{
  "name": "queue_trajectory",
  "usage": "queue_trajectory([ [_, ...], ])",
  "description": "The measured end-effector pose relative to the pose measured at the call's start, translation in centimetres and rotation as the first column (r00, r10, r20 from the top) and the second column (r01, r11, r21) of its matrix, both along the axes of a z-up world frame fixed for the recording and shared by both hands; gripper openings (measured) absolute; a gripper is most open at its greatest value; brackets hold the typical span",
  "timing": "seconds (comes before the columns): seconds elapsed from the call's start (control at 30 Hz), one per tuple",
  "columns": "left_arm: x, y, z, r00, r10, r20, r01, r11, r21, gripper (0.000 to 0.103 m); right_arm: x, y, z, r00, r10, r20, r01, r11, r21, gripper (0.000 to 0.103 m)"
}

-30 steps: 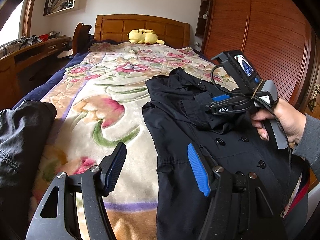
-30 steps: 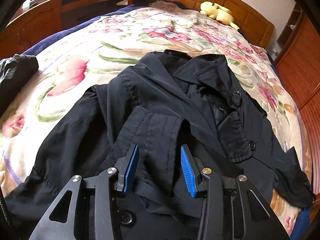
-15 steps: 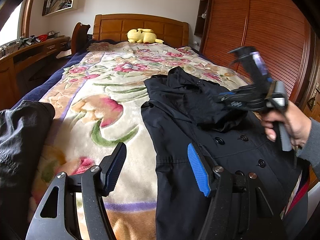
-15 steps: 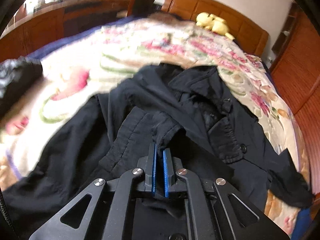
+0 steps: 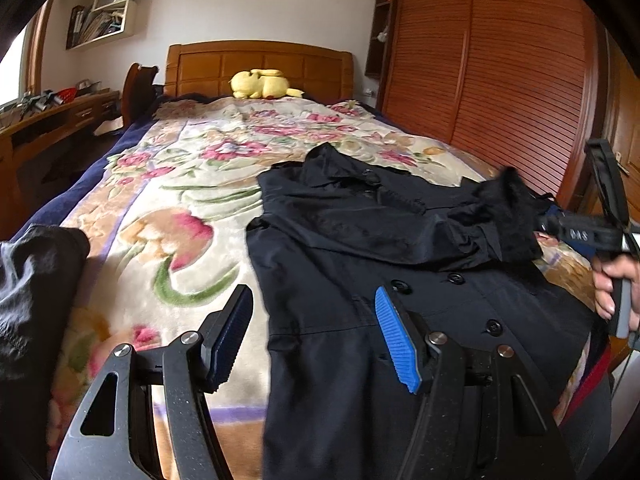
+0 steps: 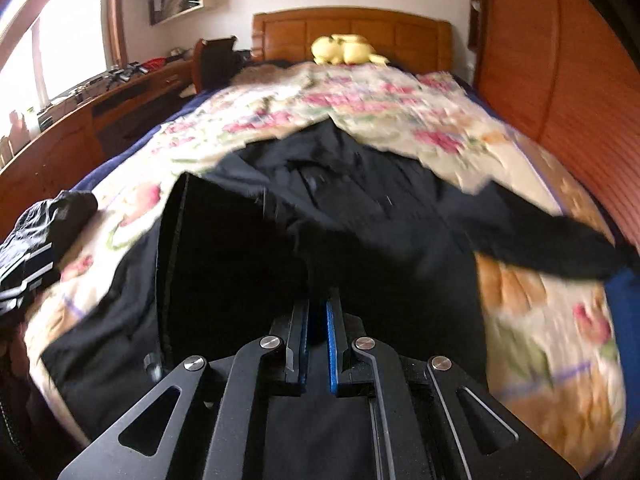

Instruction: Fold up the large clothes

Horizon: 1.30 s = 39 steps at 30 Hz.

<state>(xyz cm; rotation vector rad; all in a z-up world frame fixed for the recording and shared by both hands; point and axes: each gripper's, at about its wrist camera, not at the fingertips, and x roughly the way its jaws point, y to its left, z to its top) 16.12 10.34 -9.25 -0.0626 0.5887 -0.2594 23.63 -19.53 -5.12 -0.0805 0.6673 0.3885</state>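
Observation:
A black button-front coat (image 5: 360,248) lies spread on the floral blanket (image 5: 192,184), collar toward the headboard. My left gripper (image 5: 312,332) is open and empty, low over the coat's left hem edge. My right gripper (image 6: 318,320) is shut on the coat's sleeve (image 6: 240,264) and holds it lifted toward the right side of the bed. In the left wrist view the right gripper (image 5: 548,224) shows at the right edge, with the sleeve cuff (image 5: 504,216) bunched in it. The right wrist view is motion-blurred.
A dark garment (image 5: 32,280) lies at the bed's left edge. A yellow plush toy (image 5: 260,84) sits by the wooden headboard (image 5: 260,64). A wooden desk (image 5: 52,116) runs along the left. A slatted wardrobe (image 5: 500,72) stands on the right.
My right gripper closed on the sleeve that lay across the coat's chest, then lifted and pulled it out to the right. My left gripper stayed open in place.

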Motion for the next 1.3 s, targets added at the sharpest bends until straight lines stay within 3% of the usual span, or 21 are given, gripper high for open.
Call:
queue_trajectory([
  [0.1,0.2,-1.1,0.0,1.0,-0.022,-0.003,0.023,1.0,0.009,0.065,-1.8,-2.0,-1.0,0.999,-0.019,-0.042,0.02,1.0,0.024,0.009],
  [0.23,0.6,-2.5,0.0,0.999,-0.041,-0.015,0.042,0.999,0.017,0.065,-3.4,-3.1,-1.9,0.998,-0.037,-0.052,0.036,0.999,-0.034,0.014],
  [0.3,0.7,-3.1,0.1,0.999,-0.046,-0.019,0.047,0.999,0.02,0.065,-3.9,-3.5,-1.7,0.998,-0.049,-0.046,0.047,0.998,-0.039,0.017],
  [0.4,0.7,-3.8,0.4,0.998,-0.052,-0.024,0.052,0.998,0.031,0.065,-4.3,-4.0,-0.7,0.995,-0.088,-0.036,0.086,0.996,-0.038,0.035],
  [0.67,0.5,-5.8,1.8,0.997,-0.069,-0.026,0.071,0.996,0.048,0.065,-7.2,-3.9,0.8,0.992,-0.112,0.049,0.112,0.994,0.013,0.045],
  [0.73,0.3,-6.4,2.5,0.997,-0.078,-0.02,0.079,0.996,0.046,0.065,-7.6,-3.7,0.9,0.993,-0.099,0.066,0.099,0.995,0.007,0.052],
  [1.0,-0.4,-9.5,4.5,0.994,-0.113,0.007,0.113,0.992,0.065,0.065,-9.2,-2.0,2.3,0.991,-0.007,0.131,0.009,1.0,-0.014,0.065],
  [1.17,-0.1,-11.1,5.4,0.992,-0.127,0.008,0.126,0.99,0.063,0.065,-6.2,-3.1,0.1,0.998,-0.027,0.065,0.027,1.0,-0.006,0.066],
  [1.3,0.2,-11.9,5.5,0.991,-0.133,0.006,0.132,0.989,0.06,0.065,-2.7,-5.1,-3.1,0.995,-0.052,-0.08,0.055,0.998,0.029,0.066],
])
